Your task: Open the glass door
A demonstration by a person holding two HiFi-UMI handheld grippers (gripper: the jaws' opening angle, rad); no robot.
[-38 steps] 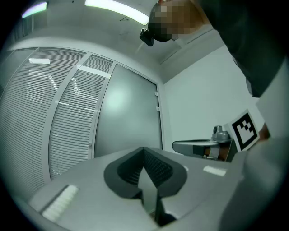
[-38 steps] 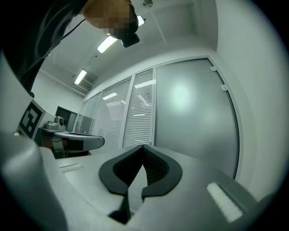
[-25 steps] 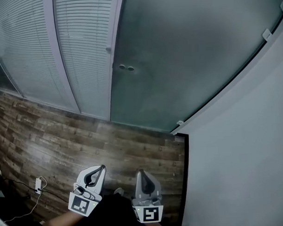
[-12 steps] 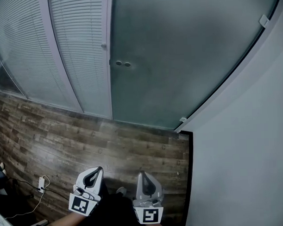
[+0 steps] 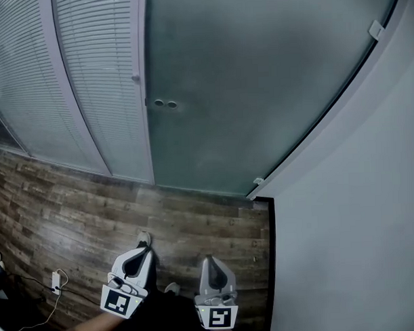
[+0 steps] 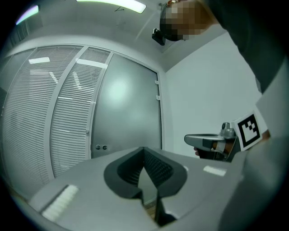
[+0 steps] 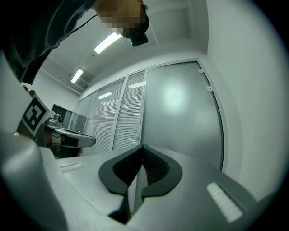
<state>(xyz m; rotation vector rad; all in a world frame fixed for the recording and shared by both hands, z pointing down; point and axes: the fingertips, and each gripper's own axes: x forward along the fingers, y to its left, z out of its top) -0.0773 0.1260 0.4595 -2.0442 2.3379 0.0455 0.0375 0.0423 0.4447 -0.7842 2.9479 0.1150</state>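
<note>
The frosted glass door [image 5: 258, 78] stands closed ahead, with two small round fittings [image 5: 164, 103] near its left edge. In the head view my left gripper [image 5: 139, 255] and right gripper [image 5: 212, 266] hang low over the floor, side by side and well short of the door. Both are shut with nothing between the jaws. In the left gripper view the left gripper [image 6: 144, 151] points at the door [image 6: 128, 113], with the right gripper [image 6: 212, 143] beside it. In the right gripper view the right gripper [image 7: 142, 148] faces the door [image 7: 180, 117].
Glass panels with white blinds [image 5: 89, 84] adjoin the door on the left. A white wall [image 5: 358, 224] closes the right side. Below is a wood-plank floor [image 5: 80, 213] with a plug and cable [image 5: 56, 281] at the left. A shoe [image 5: 144, 238] shows by the left gripper.
The door and blinds have slid leftward in the head view as the person shifts. Both grippers sit slightly lower in the frame, still shut. A shoe has come into view.
</note>
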